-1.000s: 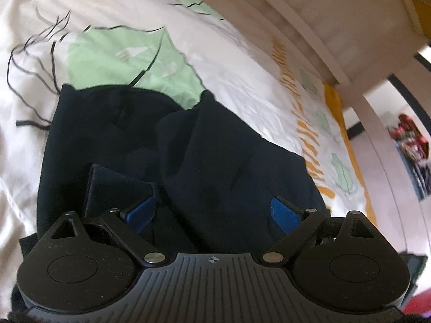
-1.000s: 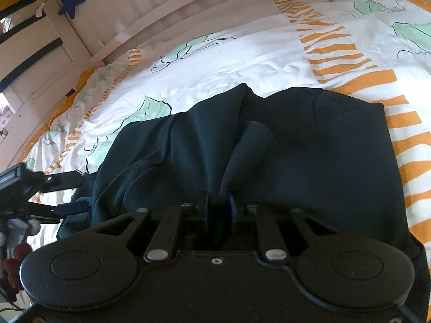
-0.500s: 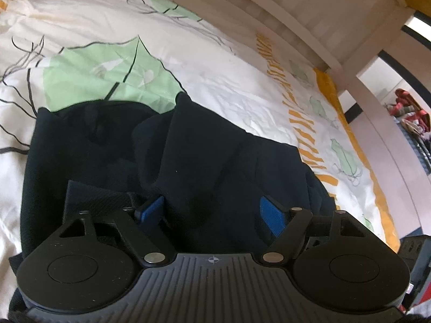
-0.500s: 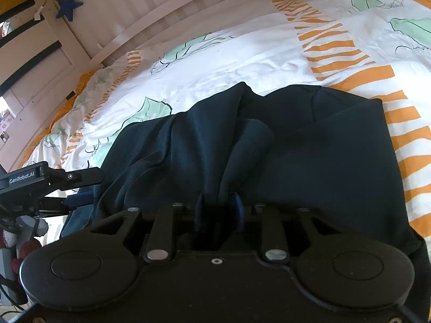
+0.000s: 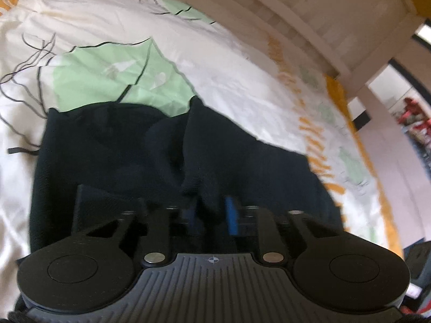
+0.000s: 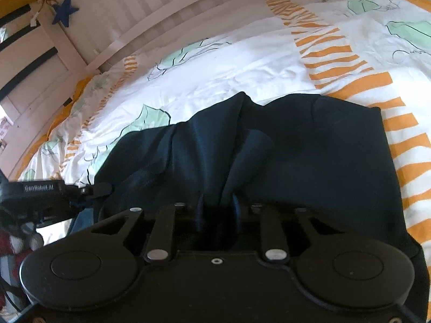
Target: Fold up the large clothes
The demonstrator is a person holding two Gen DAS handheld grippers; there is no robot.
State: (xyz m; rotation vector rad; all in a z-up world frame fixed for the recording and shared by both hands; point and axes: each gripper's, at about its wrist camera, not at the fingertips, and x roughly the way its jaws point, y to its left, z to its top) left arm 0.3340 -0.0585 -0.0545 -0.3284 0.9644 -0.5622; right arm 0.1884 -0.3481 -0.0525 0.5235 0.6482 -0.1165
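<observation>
We see a bed (image 6: 242, 67) with a white cover printed in green and orange, and on it one dark navy garment (image 6: 309, 156), bunched in folds near the bed's near edge. Our left gripper (image 5: 210, 212) has just been closing; its blue fingers (image 5: 231, 214) now pinch a raised fold of the garment. Our right gripper (image 6: 216, 210) stands narrowly parted, its fingers (image 6: 235, 207) clamped on another ridge of the same cloth.

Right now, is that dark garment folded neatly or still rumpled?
Rumpled: the dark garment lies bunched in ridges on the bedspread, no flat fold.
</observation>
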